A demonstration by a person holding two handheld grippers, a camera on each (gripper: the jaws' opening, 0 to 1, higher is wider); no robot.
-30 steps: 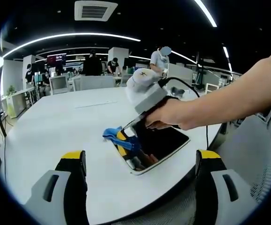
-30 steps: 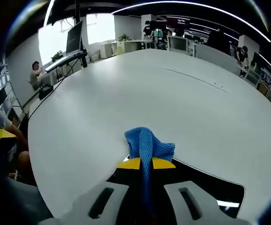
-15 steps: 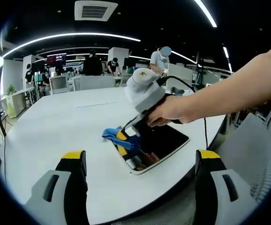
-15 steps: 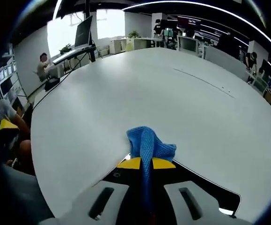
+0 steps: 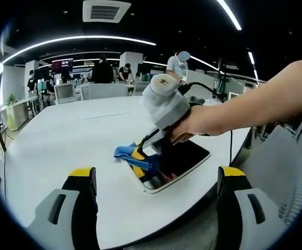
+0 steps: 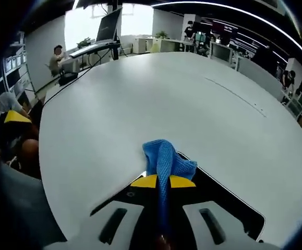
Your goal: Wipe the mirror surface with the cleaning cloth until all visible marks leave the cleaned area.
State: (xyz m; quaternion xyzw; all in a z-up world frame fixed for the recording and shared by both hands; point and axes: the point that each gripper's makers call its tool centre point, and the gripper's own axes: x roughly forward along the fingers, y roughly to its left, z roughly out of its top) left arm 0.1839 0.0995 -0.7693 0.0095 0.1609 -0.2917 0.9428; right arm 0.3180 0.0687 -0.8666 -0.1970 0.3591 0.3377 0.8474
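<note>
Two tools: my right tool (image 6: pixel 157 181) was clamped on the cloth (image 6: pixel 164 159) to scrub the mirror (image 5: pixel 179 160) near the worktop (image 5: pixel 67 140) edge; left tool (image 5: pixel 156 179) stayed apart, clear.

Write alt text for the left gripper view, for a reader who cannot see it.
A hand holds the right gripper, shut on a blue cloth, against the near end of a dark mirror lying on a white table. The left gripper hangs open in the foreground.
</note>
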